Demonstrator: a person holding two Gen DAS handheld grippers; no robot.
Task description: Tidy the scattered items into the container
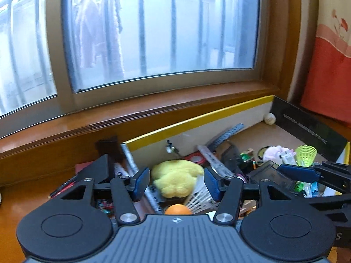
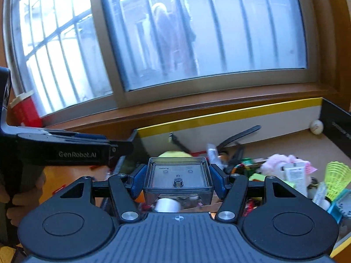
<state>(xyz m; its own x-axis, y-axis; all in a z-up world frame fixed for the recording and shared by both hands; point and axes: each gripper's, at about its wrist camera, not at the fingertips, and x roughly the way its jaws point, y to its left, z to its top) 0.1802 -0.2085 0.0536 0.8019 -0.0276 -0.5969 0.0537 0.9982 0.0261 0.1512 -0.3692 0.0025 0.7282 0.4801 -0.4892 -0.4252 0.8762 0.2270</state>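
Observation:
My right gripper (image 2: 178,180) is shut on a smoky clear plastic box (image 2: 178,175) and holds it above the open cardboard container (image 2: 230,115) with a yellow rim. My left gripper (image 1: 176,183) is open and empty over the container's left part, above a yellow plush toy (image 1: 175,178), a white shuttlecock (image 1: 198,197) and an orange ball (image 1: 177,209). The right gripper and its box (image 1: 272,173) show at the right of the left wrist view. The container also holds a pink plush (image 2: 283,161), a green shuttlecock (image 2: 336,178) and a white ball (image 2: 317,127).
The container (image 1: 197,120) sits on a wooden desk under a wooden window sill (image 1: 109,118). Pens (image 1: 63,188) lie on the desk left of it. A red box (image 2: 26,111) stands on the sill at far left. A red curtain (image 1: 326,72) hangs at right.

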